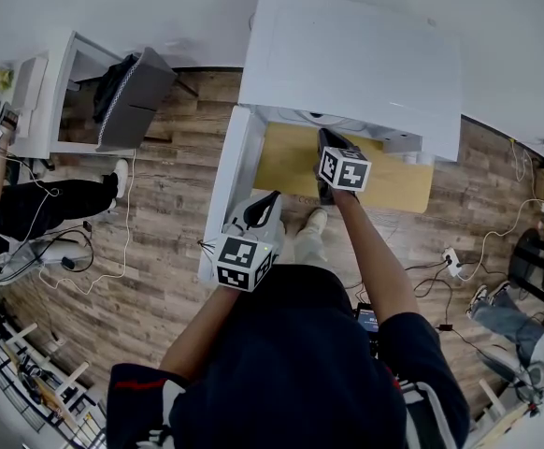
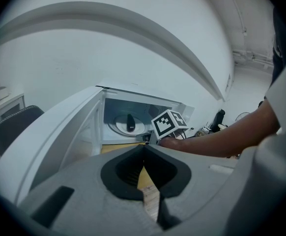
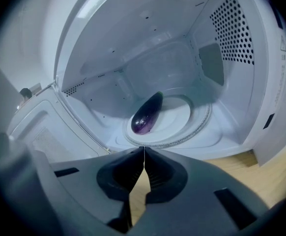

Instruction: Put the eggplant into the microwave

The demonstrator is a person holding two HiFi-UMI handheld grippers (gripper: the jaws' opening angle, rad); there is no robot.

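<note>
Microwave [image 1: 347, 64] sits on table [image 1: 398, 183], door [image 1: 223, 190] swung open to its left. Eggplant [image 3: 147, 114] lies on turntable [image 3: 182, 114] inside the cavity, left of centre, one end toward the opening. Right gripper [image 3: 144, 149] is before the opening, above the table. Left gripper [image 1: 272, 197] is nearer the person, just beside the door's outer end; possibly touching, unclear.

Glossy eggplant [image 3: 147, 114] (wood-grain floor [image 1: 160, 213])
</note>
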